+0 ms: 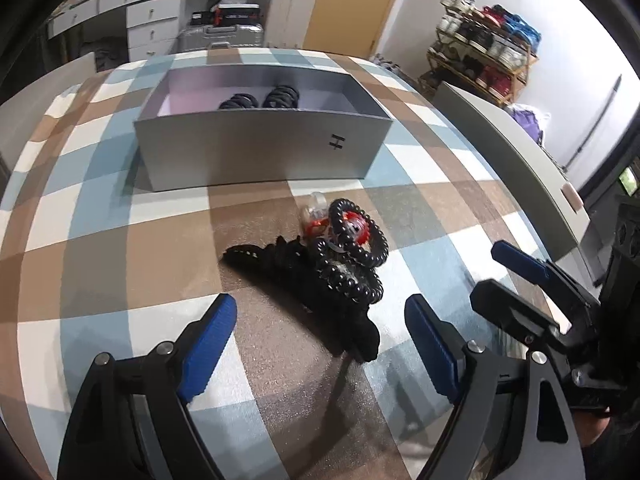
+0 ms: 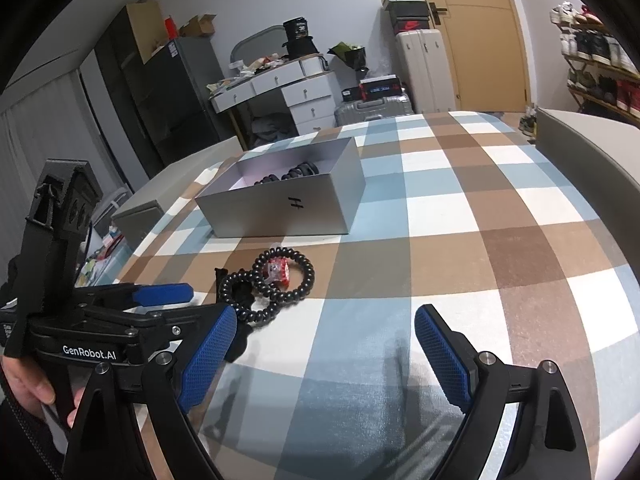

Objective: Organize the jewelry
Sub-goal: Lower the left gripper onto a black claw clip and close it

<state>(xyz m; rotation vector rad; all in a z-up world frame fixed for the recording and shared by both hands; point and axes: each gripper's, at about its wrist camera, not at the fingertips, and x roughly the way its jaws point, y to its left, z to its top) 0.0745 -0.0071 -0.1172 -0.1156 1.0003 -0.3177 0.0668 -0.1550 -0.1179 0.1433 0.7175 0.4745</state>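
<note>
Open box (image 1: 256, 152) stands on the bench (image 1: 100, 240), toward its far side; two coiled hair ties (image 1: 260, 99) lie side by side inside it. Nearer than the box, a cluster rests on the bench: two spiral hair ties (image 1: 354, 256) overlapping, a small beaded piece (image 1: 352, 228) within the farther loop, and a hair claw clip (image 1: 304, 280) to their left, touching them. Behind the bench stand a suitcase (image 1: 222, 36) and a drawer unit (image 1: 152, 28); a shoe rack (image 1: 484, 52) stands to the right.

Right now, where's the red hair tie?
In the left wrist view the red hair tie lies mid-table inside a black coil tie, in front of the grey box, ahead of the open left gripper.
</note>
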